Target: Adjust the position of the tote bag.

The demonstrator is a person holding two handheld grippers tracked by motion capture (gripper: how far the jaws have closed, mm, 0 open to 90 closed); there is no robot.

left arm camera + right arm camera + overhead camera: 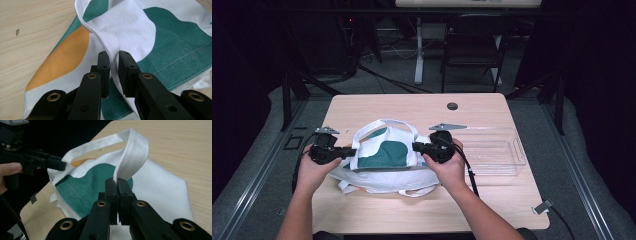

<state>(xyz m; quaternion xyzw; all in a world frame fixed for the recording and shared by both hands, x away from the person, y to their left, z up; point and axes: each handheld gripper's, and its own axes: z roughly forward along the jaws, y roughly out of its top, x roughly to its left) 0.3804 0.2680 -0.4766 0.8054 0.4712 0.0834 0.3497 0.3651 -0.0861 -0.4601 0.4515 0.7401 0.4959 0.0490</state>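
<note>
Clear plastic bin on wooden table; folding chair behind.

The white woven cloth tote bag with matt green and orange patches looks coarse; the pale wood-grain desk is smooth; the clear plastic box at its right edge is glossy.

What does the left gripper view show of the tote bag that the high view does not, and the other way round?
Left gripper view: an orange patch on the tote bag, and the bag's stitched white hem running down between the left tool's jaws, with a slight gap visible there. High view: both hands, the right tool at the bag's other side, the bag's looped handles, and a clear plastic bin on the table. Both: white fabric with green patches on light wood.
</note>
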